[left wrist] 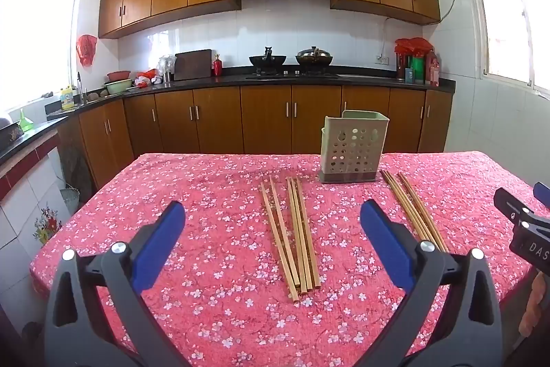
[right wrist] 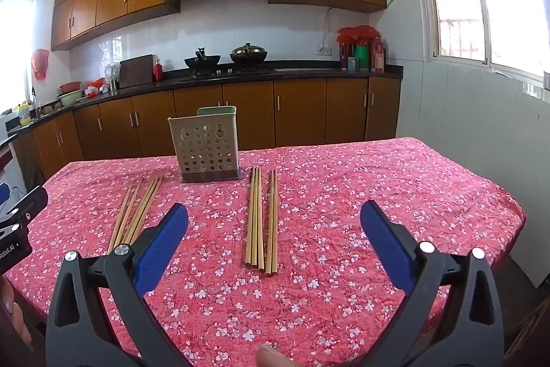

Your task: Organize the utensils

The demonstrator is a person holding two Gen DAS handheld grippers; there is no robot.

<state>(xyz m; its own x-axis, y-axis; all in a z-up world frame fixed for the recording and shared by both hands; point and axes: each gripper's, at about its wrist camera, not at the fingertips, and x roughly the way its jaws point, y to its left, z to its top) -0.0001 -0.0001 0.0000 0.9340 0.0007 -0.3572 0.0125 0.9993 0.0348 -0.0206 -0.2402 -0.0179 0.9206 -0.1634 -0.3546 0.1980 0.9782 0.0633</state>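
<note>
Blue-padded left gripper (left wrist: 271, 229) spread wide, gripping nothing, raised over the near edge of the pink floral tablecloth (left wrist: 206, 281). Right gripper (right wrist: 273, 229) likewise spread and empty. Directly ahead of the left gripper, between its fingers in view: left bundle of wooden chopsticks (left wrist: 292, 236), flat on the cloth, pointing away. Same arrangement ahead of the right gripper: right bundle of chopsticks (right wrist: 261, 219), flat and roughly parallel. Farther on, past the far tips of both bundles and between them, perforated utensil holder (right wrist: 206, 143) upright, ahead-right of the left gripper, ahead-left of the right. Nothing visibly standing in the holder. Judged barely begun: no chopstick picked up yet, both bundles left to lift and drop in.
</note>
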